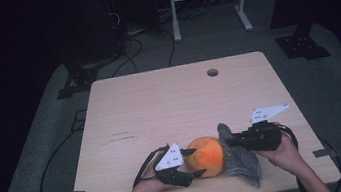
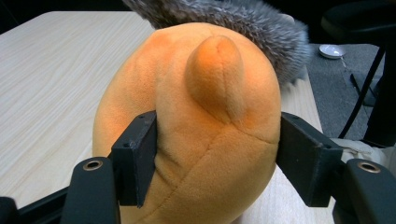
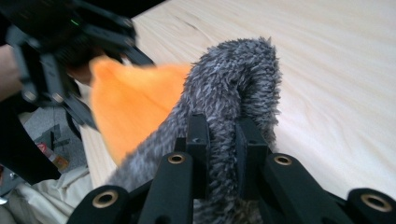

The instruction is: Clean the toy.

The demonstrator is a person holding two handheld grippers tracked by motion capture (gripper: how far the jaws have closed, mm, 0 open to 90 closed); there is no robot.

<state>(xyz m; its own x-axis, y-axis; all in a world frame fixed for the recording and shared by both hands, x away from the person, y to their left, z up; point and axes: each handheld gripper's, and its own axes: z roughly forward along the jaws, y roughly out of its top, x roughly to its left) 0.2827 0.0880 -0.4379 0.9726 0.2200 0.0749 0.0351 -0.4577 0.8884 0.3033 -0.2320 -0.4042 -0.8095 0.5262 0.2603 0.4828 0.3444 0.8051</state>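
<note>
The rounded orange plush toy (image 2: 196,135) is clamped between the left gripper (image 2: 217,156) fingers, while shaggy grey fur fabric (image 3: 233,93), draped against it, is pinched by the right gripper (image 3: 223,154).

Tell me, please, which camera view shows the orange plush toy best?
The left gripper view: the orange plush toy sits close and sharp between the jaws. The high view shows it small; the right gripper view shows a blurred orange patch behind the grey cloth.
</note>
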